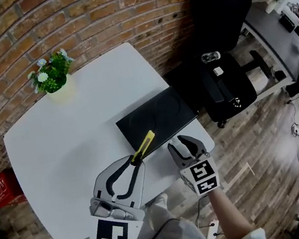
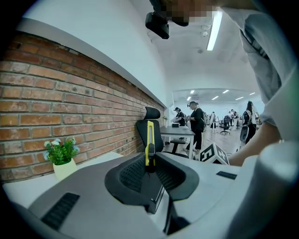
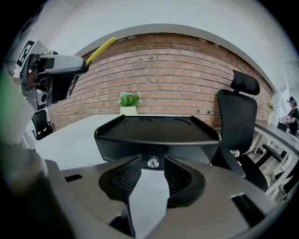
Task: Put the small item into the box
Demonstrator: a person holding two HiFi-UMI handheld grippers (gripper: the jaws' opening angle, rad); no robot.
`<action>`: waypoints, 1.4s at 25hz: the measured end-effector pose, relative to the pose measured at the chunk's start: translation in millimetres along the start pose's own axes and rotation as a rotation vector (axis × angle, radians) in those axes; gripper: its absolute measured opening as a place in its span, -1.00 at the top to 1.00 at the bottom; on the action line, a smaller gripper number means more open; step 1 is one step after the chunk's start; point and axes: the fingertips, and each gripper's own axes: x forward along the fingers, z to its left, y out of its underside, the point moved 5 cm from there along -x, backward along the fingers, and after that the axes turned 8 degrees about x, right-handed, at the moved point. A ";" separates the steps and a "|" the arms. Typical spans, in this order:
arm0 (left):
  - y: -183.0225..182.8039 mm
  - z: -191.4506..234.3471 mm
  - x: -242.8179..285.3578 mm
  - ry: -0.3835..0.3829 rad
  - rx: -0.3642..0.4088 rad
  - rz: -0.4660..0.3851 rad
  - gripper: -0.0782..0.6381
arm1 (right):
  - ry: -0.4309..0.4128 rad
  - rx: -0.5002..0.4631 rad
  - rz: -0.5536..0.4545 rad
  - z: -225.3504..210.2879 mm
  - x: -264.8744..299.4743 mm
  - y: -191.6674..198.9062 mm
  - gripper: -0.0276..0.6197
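The left hand-held gripper point(image 1: 135, 161) is closed tight on the small item, a slim yellow cutter point(image 2: 149, 140), pinched near its lower end w/ most of its length sticking up and fwd past the jaw tips; in the head view it is seen held above the counter point(image 1: 59, 154), just short of the near edge of the box point(image 1: 158, 117); the right hand-held gripper point(image 3: 152, 176) is empty, jaws partly apart, w/ a small clear knob point(image 3: 153, 162) lined up in the gap beyond the tips, not yet touched as far as can be told; the knob sits on the front face of the black box, which looks like a drawer front, shut flush; the box top is a shallow tray w/ two round recesses, nothing in it; a potted plant point(image 1: 52, 75) is set well apart at the far corner by the brick wall. Progress, judged: pick-up is done, item is carried approx. to the box; left to do are opening the box, presumably by the knob w/ the right side, then placing and releasing the cutter inside.
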 end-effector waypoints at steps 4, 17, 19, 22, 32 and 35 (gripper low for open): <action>4.3 1.6 -2.9 -0.004 0.007 0.017 0.57 | -0.008 0.023 -0.005 -1.9 10.1 4.4 0.50; -0.1 -5.7 -3.9 -0.038 -0.102 0.020 0.57 | 0.005 0.085 -0.048 -7.3 5.2 13.2 0.62; -1.2 -7.7 -2.9 -0.029 -0.095 0.021 0.57 | 0.009 0.092 -0.049 -7.3 1.4 15.6 0.62; -1.9 -9.6 -1.7 -0.018 -0.099 0.019 0.57 | 0.021 0.101 -0.045 -7.5 -7.0 21.6 0.62; -3.9 -26.8 5.6 0.051 -0.097 0.012 0.57 | 0.068 0.124 -0.016 -6.7 -54.5 54.9 0.62; -4.6 -33.7 8.1 0.079 -0.088 0.012 0.57 | 0.089 0.144 -0.008 -6.8 -71.7 67.1 0.63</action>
